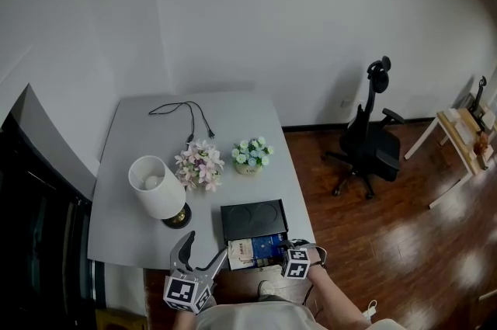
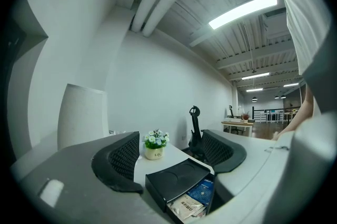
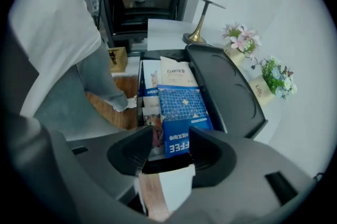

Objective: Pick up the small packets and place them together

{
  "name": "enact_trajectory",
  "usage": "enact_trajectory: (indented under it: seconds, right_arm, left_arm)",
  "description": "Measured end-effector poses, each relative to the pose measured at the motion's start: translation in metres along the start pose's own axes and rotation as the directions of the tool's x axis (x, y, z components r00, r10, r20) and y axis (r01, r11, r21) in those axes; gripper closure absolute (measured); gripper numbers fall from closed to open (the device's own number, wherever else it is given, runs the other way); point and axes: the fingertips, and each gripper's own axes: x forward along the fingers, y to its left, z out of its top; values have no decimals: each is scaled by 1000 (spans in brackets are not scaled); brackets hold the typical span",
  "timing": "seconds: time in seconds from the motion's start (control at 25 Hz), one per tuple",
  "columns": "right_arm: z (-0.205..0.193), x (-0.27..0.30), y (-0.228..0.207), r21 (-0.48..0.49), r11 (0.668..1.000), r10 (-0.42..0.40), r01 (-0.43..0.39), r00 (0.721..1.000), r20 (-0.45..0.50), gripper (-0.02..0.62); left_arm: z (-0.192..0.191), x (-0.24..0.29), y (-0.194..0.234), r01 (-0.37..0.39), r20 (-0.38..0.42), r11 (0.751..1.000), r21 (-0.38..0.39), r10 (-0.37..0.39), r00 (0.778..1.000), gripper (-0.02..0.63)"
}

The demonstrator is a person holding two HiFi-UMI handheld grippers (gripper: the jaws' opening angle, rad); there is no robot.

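A black box (image 1: 252, 217) stands at the grey table's (image 1: 140, 134) near edge, its drawer pulled open toward me. Several small packets lie in the drawer, among them a blue one (image 3: 184, 112) and a cream one (image 3: 176, 72). My right gripper (image 3: 171, 141) points steeply down just over the drawer's front end. Its jaws stand apart, and the blue packet shows beyond the gap. A white and brown piece (image 3: 166, 191) shows low in that gap; I cannot tell what it is. My left gripper (image 1: 203, 247) is held level left of the drawer, open and empty.
A white-shaded lamp (image 1: 159, 189), a pink bouquet (image 1: 199, 164) and a small pot of pale flowers (image 1: 252, 155) stand behind the box. A black cable (image 1: 186, 112) lies at the table's far side. An office chair (image 1: 371, 138) is on the wooden floor to the right.
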Motion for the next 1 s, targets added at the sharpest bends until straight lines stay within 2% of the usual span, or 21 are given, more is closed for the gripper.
enact_trajectory:
  seconds: [0.12,0.2,0.24,0.44,0.64,0.8,1.0]
  right_arm:
    - [-8,6,-4,-16,999,-30,29,998,-59,395]
    - [-10,7,-6,-18,999,-51,50,996,-69,492]
    - [-9,6,-6,-20,998,-60,58,996,-66,499]
    - [3,-20,-9,24,992,-125,125,992,11,559]
    - [19,-63,-16,77,978,-201,195,976,80,580]
    - [41,-98,-30,86,958,-285,275,947,147,580]
    - [89,-102,-76,80,915,-402,394,884,239,581]
  left_arm:
    - [-1,-3,4,-14,-4,1000,0,14,1000,241]
    - [-2,-5,7,-24,-6,1000,-6,24,1000,241]
    - [-3,-6,8,-28,-7,1000,-8,28,1000,241]
    - [-4,-11,10,-39,-9,999,-10,39,999,241]
    - [-7,-12,10,-44,-11,999,-22,44,999,241]
    - [-6,-11,10,-40,-7,999,-24,40,999,241]
    - [-5,-11,10,-33,-6,999,-16,33,999,241]
